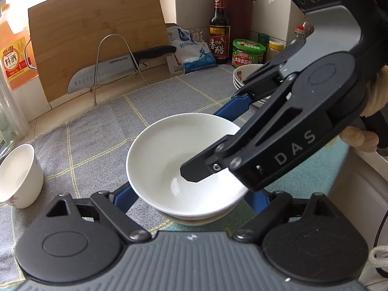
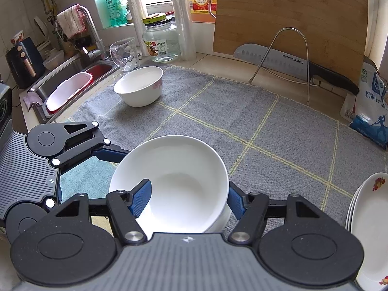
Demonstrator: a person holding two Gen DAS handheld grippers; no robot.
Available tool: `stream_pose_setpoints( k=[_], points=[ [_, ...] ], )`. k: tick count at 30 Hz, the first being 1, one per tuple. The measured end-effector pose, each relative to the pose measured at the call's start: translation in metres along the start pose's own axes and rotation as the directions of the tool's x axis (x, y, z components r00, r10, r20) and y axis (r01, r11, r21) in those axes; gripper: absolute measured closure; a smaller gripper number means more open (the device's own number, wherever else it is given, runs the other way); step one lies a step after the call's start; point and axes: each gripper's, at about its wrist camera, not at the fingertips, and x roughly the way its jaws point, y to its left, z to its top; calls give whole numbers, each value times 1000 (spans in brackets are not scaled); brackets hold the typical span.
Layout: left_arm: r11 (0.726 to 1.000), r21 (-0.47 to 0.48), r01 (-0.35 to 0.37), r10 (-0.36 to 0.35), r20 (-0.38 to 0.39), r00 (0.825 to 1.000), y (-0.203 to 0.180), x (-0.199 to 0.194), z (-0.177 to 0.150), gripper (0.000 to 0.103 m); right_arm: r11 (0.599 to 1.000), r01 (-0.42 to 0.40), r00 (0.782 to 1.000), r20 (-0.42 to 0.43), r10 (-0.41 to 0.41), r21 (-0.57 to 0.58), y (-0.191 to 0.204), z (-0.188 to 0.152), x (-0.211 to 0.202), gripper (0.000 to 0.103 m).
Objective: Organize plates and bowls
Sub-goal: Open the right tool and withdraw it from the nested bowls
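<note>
Right now my right gripper (image 2: pixel 186 200) is clamped across the rim of a plain white ceramic bowl (image 2: pixel 184 181), mouth up, slightly tilted, over another bowl near the grey checked mat's (image 2: pixel 242 111) front edge. My left gripper (image 1: pixel 194 197) straddles them, jaws apart. Stacked flowered plates (image 2: pixel 371 208) sit just beside.

The right gripper (image 2: pixel 186 202) points steeply down, its jaws closed across a bowl's (image 2: pixel 174 181) wall, one finger (image 2: pixel 140 201) inside and one outside. The left gripper (image 1: pixel 191 196) also tilts down, its jaws spread wide to either side of the same bowl. A hand (image 1: pixel 361 140) holds the right gripper's handle.
</note>
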Motion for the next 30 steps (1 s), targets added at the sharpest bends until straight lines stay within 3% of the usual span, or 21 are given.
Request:
stream_pose_setpoints(
  k=[23,26,30],
  points=[
    [999,18,33,-33,-36,999,3,10,-1,7,999,-2,1000,6,1,40,-9,-8,3,29],
    [999,24,42,-42,-29,999,6,6,-2,7,999,-1,1000,11,0,36,-9,-9,2,21],
    [998,16,54,-54,-31,998,11,2,-4,7,1000,25,999,23,-25,15,-5,-9,0,1]
  ],
)
